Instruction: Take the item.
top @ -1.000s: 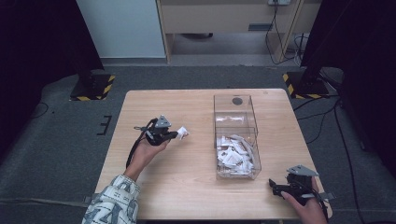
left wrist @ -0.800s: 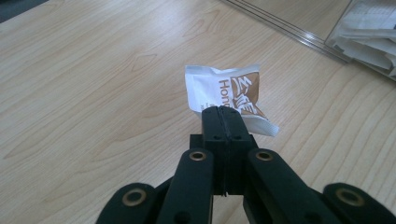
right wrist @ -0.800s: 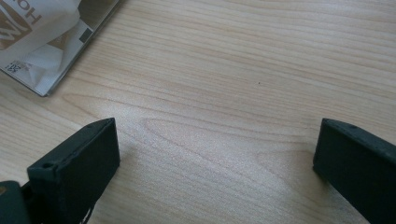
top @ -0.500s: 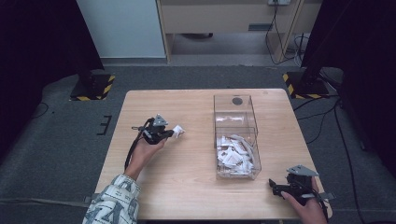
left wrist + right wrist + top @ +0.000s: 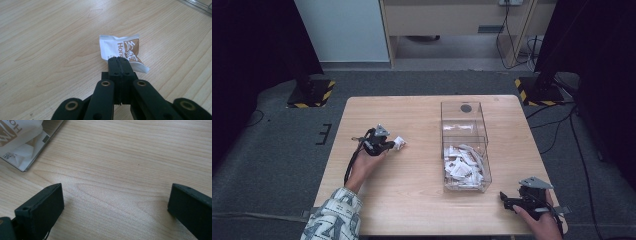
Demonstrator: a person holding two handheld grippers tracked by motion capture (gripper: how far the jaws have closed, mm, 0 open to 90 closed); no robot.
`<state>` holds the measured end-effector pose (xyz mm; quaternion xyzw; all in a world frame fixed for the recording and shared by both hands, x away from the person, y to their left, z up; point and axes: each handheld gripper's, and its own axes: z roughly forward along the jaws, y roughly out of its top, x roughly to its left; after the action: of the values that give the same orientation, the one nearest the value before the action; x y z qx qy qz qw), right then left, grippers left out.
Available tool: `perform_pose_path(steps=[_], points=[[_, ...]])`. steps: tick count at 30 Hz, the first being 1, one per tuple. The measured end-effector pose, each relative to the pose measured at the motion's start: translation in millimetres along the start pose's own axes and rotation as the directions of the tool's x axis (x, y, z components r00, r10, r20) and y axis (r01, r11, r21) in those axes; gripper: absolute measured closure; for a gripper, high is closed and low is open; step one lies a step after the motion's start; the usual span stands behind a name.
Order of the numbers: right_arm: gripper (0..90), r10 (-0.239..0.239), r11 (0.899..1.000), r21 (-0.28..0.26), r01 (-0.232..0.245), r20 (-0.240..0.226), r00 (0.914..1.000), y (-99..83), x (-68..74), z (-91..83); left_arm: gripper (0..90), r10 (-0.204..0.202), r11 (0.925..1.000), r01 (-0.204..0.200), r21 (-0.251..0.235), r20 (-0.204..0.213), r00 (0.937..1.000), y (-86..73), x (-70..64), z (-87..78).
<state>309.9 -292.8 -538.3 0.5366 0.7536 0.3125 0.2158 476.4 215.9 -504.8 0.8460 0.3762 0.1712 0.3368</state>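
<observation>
1. We see the left gripper [image 5: 391,145] over the left half of the wooden table [image 5: 412,200], held by the person's left hand [image 5: 364,167], whose patterned sleeve [image 5: 332,220] comes in at the bottom edge of the high view.
2. In the left gripper view its two black jaws are pressed together on the near edge of a small white sachet [image 5: 123,51] with a brown printed panel; we read the letters "Hon" on it.
3. From above, the sachet [image 5: 399,143] sticks out to the right of the jaw tips, well apart from the clear box [image 5: 464,145]. We cannot tell whether it rests on the wood or hangs just above it.
4. The clear box stands on the right half of the table, its long side running away from the person. A divider splits it in two: the near compartment holds a heap of white sachets [image 5: 464,165], and the far compartment looks almost bare, with a dark round spot at its far end.
5. The right gripper [image 5: 512,202] sits low at the near right corner of the table, in the person's right hand [image 5: 542,225], just beside the box's near right corner.
6. In the right gripper view its jaws stand wide apart with bare wood between them, nothing in their grasp.
7. That same view catches a corner of the box, with packets [image 5: 17,137] behind the wall, at the upper left.
</observation>
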Motion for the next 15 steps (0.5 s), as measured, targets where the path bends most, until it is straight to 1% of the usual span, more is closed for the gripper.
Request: perform_pose_path(steps=[2, 6, 10, 15], points=[[0.9, 0.0, 1.0, 0.0, 0.0, 0.0, 1.0, 0.0, 0.0, 0.0, 89.6, 0.0, 1.0, 0.0, 0.003, -0.01, 1.0, -1.2, 0.1, 1.0], [0.9, 0.0, 1.0, 0.0, 0.0, 0.0, 1.0, 0.0, 0.0, 0.0, 89.5, -0.003, 1.0, 0.003, -0.001, -0.011, 0.9999, -1.8, 0.5, 1.3], [0.9, 0.0, 1.0, 0.0, 0.0, 0.001, 1.0, 0.0, 0.0, 0.0, 88.9, 0.006, 1.0, -0.006, 0.003, -0.021, 0.9998, -2.5, -1.1, 3.3], [0.9, 0.0, 1.0, 0.0, 0.0, 0.0, 1.0, 0.0, 0.0, 0.0, 88.7, 0.005, 1.0, -0.005, 0.006, -0.017, 0.9998, -3.9, -1.3, 5.4]])
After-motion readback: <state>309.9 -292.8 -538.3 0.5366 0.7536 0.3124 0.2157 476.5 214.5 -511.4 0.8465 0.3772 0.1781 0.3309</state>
